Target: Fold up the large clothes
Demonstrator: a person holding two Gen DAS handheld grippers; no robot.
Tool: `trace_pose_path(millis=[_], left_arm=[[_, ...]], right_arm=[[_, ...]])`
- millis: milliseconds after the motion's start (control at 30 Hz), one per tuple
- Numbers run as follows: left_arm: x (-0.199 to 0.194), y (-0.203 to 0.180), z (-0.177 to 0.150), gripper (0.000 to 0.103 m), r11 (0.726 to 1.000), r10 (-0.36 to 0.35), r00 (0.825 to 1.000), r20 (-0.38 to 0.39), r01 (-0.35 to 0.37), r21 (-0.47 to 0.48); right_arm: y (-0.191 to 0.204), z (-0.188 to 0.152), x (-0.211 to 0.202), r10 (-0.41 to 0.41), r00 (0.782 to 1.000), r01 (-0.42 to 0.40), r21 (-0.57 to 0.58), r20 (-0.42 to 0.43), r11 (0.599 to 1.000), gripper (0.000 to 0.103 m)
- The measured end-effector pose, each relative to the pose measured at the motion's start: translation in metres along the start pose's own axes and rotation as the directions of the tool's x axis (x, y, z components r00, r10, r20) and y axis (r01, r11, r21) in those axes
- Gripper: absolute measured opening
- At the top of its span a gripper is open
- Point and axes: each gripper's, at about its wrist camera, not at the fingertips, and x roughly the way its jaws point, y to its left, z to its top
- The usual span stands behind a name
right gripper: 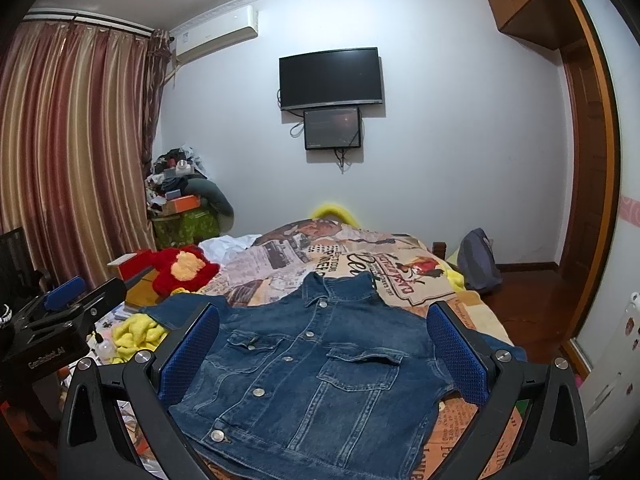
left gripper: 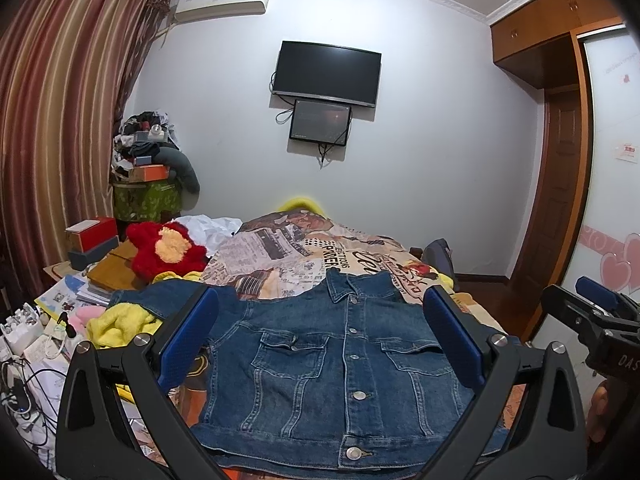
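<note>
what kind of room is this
Most likely a home bedroom: a bed with a printed cover, a wall-mounted television, and curtains. A denim jacket lies flat on the bed.

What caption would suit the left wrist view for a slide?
Open left gripper hovers over a blue denim jacket laid buttoned and front-up on the printed bedspread.
</note>
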Motion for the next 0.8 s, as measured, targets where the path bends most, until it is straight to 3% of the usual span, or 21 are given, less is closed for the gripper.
trace_pose_path(millis=[467,667,800], left_arm=[[0.087,0.043,0.022,0.103,0.995,0.078,0.996,-0.031,-0.079,-0.053],[0.141,0.089,0.033,0.103,0.984,0.167,0.984,-0.056,-0.17,-0.056],[0.178,0.126,0.035,0.103,0.963,0.256,0.962,-0.09,-0.262,-0.057]], right_arm=[[-0.004,0.021,0.089,-0.016,0.997,0.013,-0.032,-0.074,0.999,0.103],[-0.005,0.038,0.149,0.016,0.993,-0.021,-0.042,-0.12,0.999,0.103],[-0.011,0.049,0.197,0.051,0.983,-0.056,-0.027,-0.174,0.998,0.103]])
